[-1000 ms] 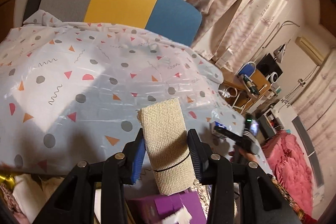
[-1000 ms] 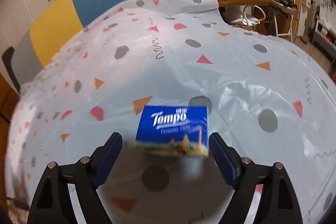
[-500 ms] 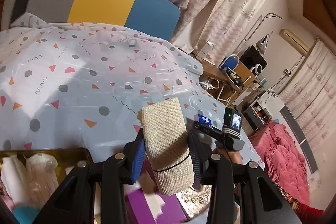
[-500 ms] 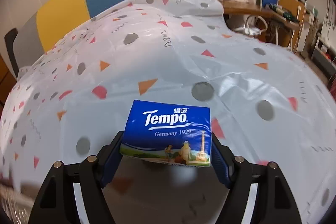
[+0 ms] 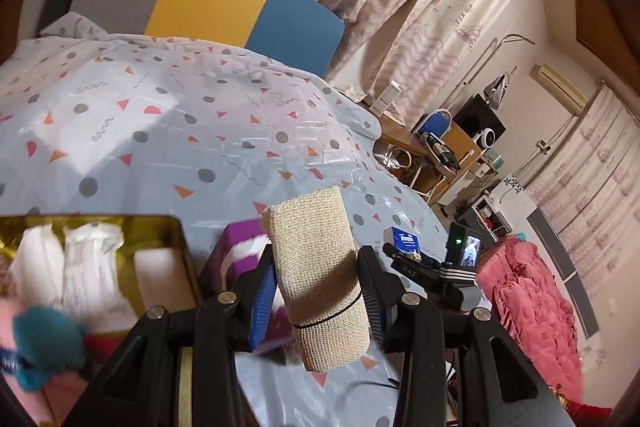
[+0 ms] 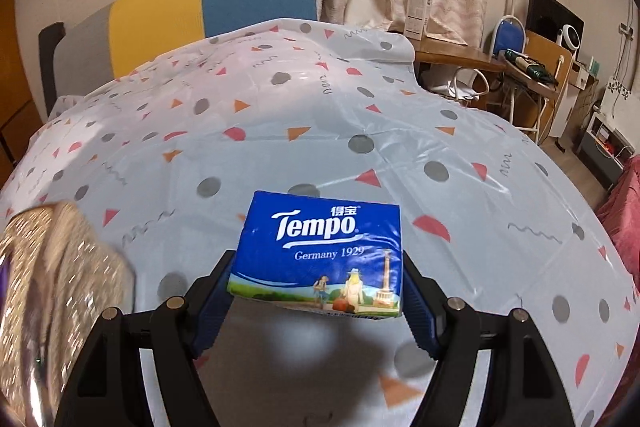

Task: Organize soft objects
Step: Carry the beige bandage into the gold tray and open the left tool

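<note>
My left gripper is shut on a beige woven bandage roll with a black band, held upright above the table. My right gripper is shut on a blue Tempo tissue pack, held above the patterned tablecloth. In the left wrist view the right gripper and its tissue pack show to the right. A gold tin at the lower left holds white soft packs. A purple tissue box stands between the tin and the bandage roll.
A teal soft thing and pink cloth lie at the lower left. A shiny blurred thing fills the right wrist view's left edge. A grey, yellow and blue chair back stands behind the table. A pink blanket lies right.
My left gripper has swung left with the bandage roll, so the gold tin and purple box came into view. My right gripper closed on the tissue pack and lifted it.
</note>
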### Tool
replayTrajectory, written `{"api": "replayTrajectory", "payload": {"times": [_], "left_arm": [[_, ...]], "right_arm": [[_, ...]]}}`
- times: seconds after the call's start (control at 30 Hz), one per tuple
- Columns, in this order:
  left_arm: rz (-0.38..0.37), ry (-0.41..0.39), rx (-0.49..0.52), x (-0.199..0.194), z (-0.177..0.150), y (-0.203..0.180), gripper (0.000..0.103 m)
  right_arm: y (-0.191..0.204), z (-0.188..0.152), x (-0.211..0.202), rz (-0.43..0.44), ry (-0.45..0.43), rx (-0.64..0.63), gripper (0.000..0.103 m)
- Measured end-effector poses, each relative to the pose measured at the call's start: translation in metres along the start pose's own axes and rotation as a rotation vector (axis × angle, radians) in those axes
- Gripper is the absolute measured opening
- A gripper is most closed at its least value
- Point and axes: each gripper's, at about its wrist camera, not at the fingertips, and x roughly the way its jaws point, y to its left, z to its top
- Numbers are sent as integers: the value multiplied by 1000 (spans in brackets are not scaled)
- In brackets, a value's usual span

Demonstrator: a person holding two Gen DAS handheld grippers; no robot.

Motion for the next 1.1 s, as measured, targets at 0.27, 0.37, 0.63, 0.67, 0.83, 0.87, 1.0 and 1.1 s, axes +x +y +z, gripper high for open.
{"api": "replayTrajectory", "payload": {"times": [0.27,0.37,0.63,0.67,0.83,0.87,1.0,1.1], "left_arm": [[40,-1,-57,-27,-30,23,40],[57,6,-77,-34,-41,33,40],[101,37,-114,-43,-65,55,40],[116,45,-115,-41,-69,58,40],[140,127,-122,-25,-87,71,41],[156,153,-112,-19,-92,73,41],[219,220,-67,-2,-104,75,43],[217,233,-80,2,-110,76,44]], "right_arm": [[5,-23,-28,14,-7,1,77],[6,-29,-34,16,-11,10,77],[0,-41,-68,39,-62,40,77],[-2,-42,-73,41,-72,45,77],[-10,-48,-100,79,-110,88,77],[-11,-49,-106,85,-116,96,77],[-13,-51,-126,106,-142,110,77],[-13,-52,-143,130,-168,118,77]]}}
